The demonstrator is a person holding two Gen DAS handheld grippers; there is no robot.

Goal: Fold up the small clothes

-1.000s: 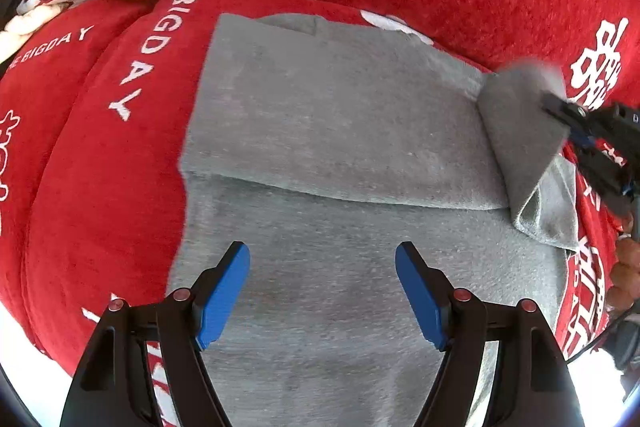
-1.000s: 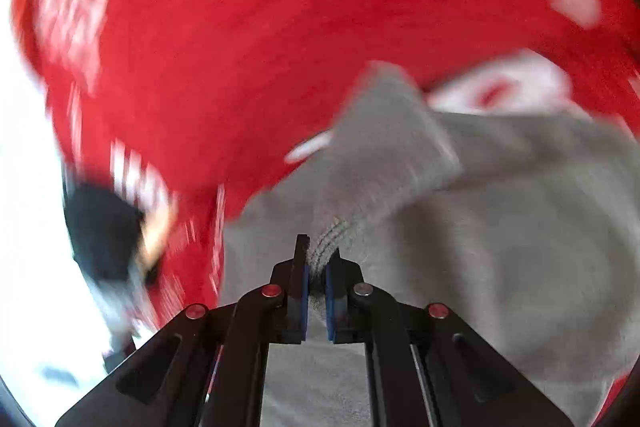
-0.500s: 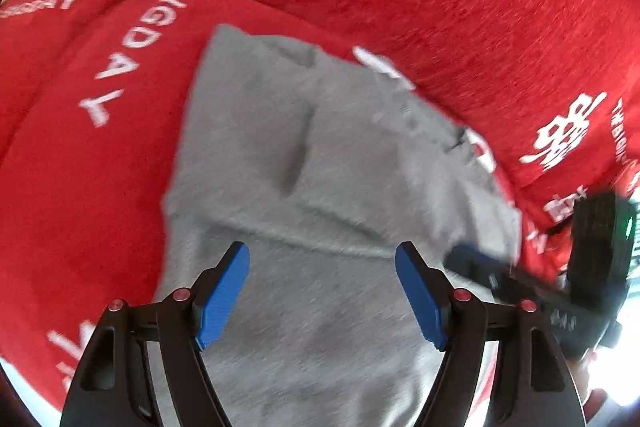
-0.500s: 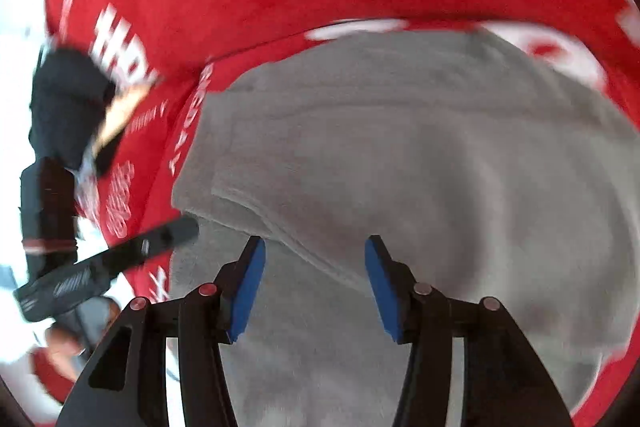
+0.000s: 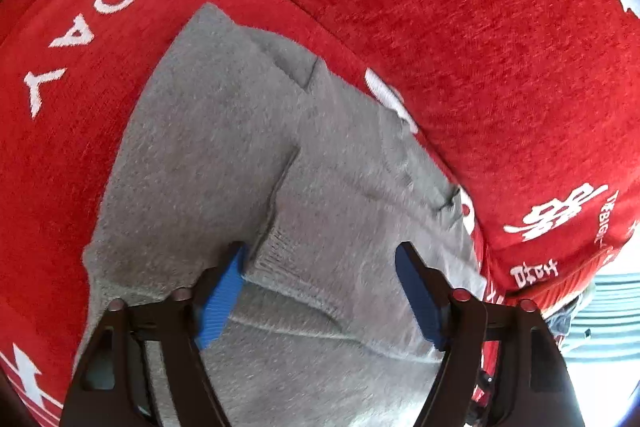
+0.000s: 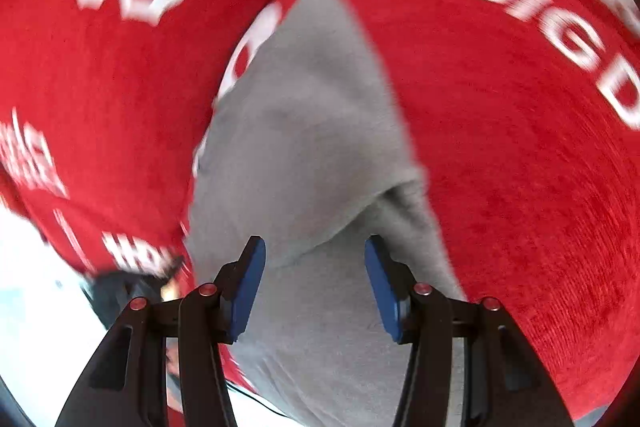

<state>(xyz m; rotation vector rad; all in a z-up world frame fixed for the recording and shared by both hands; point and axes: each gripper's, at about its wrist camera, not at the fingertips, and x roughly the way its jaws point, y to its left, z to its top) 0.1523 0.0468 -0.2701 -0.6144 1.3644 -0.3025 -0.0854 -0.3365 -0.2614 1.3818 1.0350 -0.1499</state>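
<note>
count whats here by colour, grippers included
grey: 1, the folded grey knit garment
red: 1, the red plush cover with white lettering
black with blue pads: 2, the left gripper and the right gripper, both open
total: 4

I seem to be in a home: ahead of my tongs (image 5: 320, 291) stretches a plush red sofa cover (image 5: 460, 27) printed "THE BIGDAY".
</note>
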